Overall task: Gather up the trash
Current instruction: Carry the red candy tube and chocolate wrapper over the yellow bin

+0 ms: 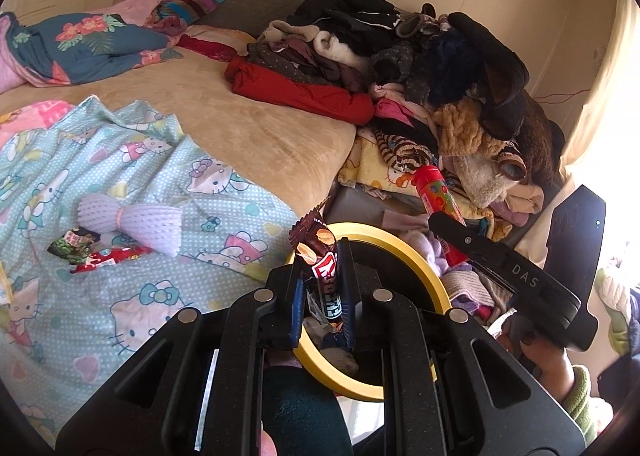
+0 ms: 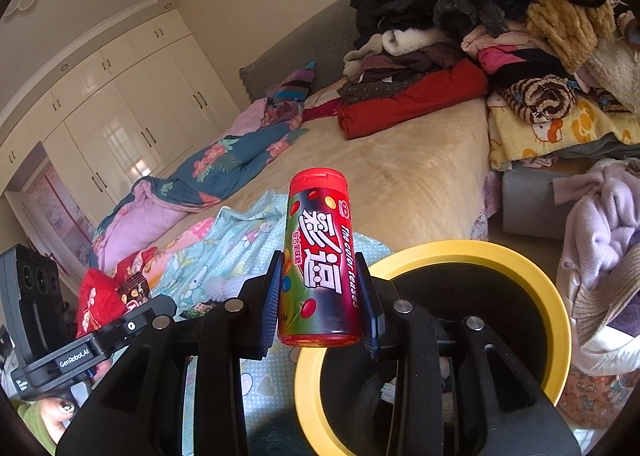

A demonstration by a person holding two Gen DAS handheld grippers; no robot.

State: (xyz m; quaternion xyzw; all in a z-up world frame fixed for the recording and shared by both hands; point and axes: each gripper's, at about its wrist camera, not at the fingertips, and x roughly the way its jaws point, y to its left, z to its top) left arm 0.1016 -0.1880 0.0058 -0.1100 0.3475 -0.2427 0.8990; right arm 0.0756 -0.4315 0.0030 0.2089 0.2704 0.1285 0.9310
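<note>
Wrapper, brown with peanuts printed on it, is pinched upright between the nearly closed pads of the left gripper, directly over the bin, a black pail with a yellow rim. Right gripper stands partly open and clamps a red candy tube by its sides, lid up, at the near-left edge of the same bin. From the left wrist view the tube shows beyond the bin rim, held by the right gripper coming in from the right, a hand in a green sleeve on its handle.

On the patterned sheet to the left lie two more wrappers, one green and one red, touching each other just beside a lilac ribbed cloth. Beyond the sheet is a tan bed. Heaped clothes sit on its far right, a floral quilt at far left, and wardrobes line the back wall
</note>
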